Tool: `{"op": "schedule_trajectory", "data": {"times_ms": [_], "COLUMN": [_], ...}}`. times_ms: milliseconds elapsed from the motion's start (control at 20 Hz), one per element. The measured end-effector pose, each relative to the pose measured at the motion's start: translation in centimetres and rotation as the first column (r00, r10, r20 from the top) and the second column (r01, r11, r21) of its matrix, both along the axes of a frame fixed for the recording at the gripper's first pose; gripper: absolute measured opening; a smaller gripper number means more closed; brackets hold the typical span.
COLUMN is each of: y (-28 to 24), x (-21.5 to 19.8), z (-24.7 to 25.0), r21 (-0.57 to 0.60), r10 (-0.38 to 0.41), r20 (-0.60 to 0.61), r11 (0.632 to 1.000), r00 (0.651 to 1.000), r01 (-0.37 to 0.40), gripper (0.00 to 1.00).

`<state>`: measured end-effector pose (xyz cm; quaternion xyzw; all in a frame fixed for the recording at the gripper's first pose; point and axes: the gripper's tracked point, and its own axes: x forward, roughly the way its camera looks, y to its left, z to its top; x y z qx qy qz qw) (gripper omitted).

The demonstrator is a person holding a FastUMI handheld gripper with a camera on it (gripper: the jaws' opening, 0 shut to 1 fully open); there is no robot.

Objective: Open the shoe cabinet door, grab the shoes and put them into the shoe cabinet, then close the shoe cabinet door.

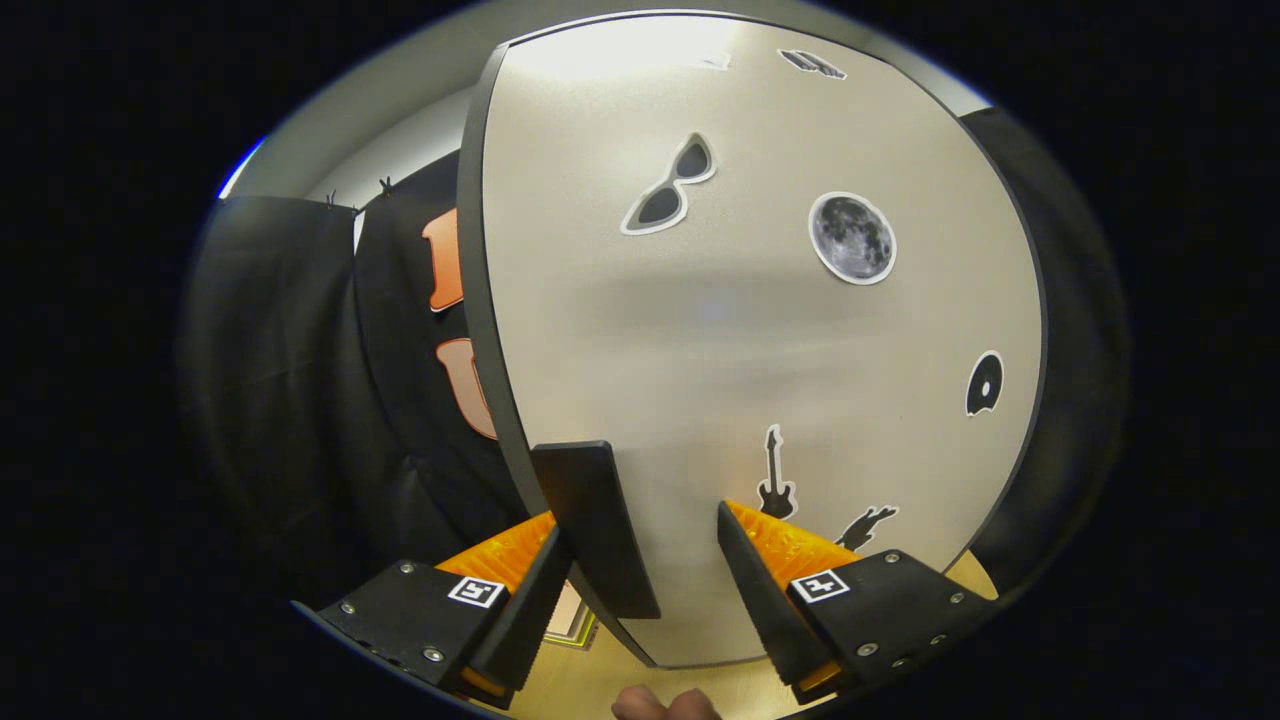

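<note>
One shoe cabinet door point(720, 330), one dark handle point(595, 525) on it, between the gripper's point(640, 590) two spread fingers. Six stickers: one sunglasses point(670, 185), one moon point(852, 238), one disc point(984, 383), two guitars point(775, 488), one partly cut-off one at the door's top point(812, 64).

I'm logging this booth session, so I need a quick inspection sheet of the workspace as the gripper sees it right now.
Surface: pale wooden floor below the door.
Job's things: shoe cabinet door, a light panel with a dark edge, close ahead; its dark handle stands between the fingers, near the door's edge. Whether the door is shut or ajar cannot be told. Shoes: nothing seen.
Clutter: stickers on the door, among them sunglasses, a moon and a guitar.
Gripper: gripper open, its fingers either side of the handle, not pressing on it.
Cables: nothing seen.
Surroundings: black cloth booth wall beside the door; a hand's fingertips below the gripper.
</note>
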<state>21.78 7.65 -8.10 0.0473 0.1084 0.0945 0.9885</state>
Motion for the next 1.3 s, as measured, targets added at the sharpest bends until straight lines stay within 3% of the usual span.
{"op": "schedule_trajectory", "data": {"times_ms": [350,550,1300], "y": [0.8,1.1,-4.1], "x": [-0.1,-2.2,-18.5], "z": [-0.3,-0.2,2.7], "r21": [-0.029,-0.017,-0.075], "r10": [0.001,-0.005,-0.106], "r20": [0.004,0.006,0.038], "r11": [1.0,1.0,0.991], "r00": [1.0,1.0,0.994], "r01": [-0.001,0.005,0.109], "gripper": [0.9,0.9,0.9]}}
